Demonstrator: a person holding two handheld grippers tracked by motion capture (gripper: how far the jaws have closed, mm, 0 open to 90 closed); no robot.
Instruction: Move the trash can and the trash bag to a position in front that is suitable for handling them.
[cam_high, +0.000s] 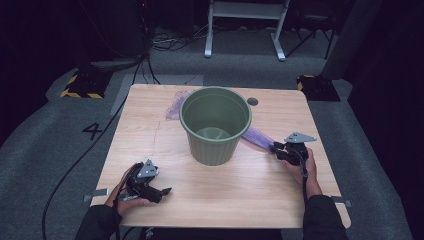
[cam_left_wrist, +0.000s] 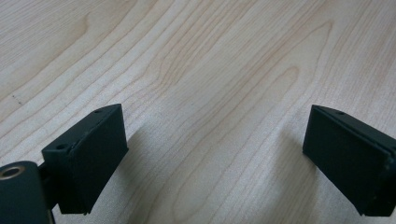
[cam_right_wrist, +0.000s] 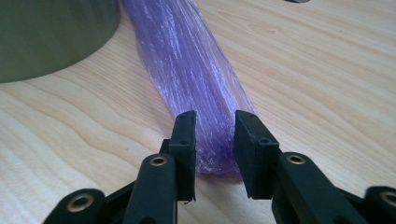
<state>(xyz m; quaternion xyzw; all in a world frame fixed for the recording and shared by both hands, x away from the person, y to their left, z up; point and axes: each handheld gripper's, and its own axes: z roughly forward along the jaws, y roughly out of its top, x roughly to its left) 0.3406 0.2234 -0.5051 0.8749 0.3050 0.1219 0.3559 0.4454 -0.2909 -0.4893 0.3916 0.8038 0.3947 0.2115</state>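
A green plastic bucket (cam_high: 215, 125) stands upright in the middle of the wooden table (cam_high: 150, 150). A purple plastic bag (cam_high: 257, 136) lies flat on the table, passing behind the bucket and stretching out to its right. My right gripper (cam_high: 276, 148) is at the bag's near right end. In the right gripper view the jaws (cam_right_wrist: 215, 122) sit on either side of the bunched bag (cam_right_wrist: 187, 60) and press on it, with the bucket's wall (cam_right_wrist: 46, 37) at the upper left. My left gripper (cam_high: 162, 192) rests at the front left, its jaws (cam_left_wrist: 215, 154) wide open over bare wood.
A dark cable hole (cam_high: 252, 101) sits in the table near the back right. Beyond the table stand a white frame (cam_high: 245, 30) and yellow-black striped blocks (cam_high: 82, 85) on grey carpet. A cable (cam_high: 75, 165) runs along the floor at the left.
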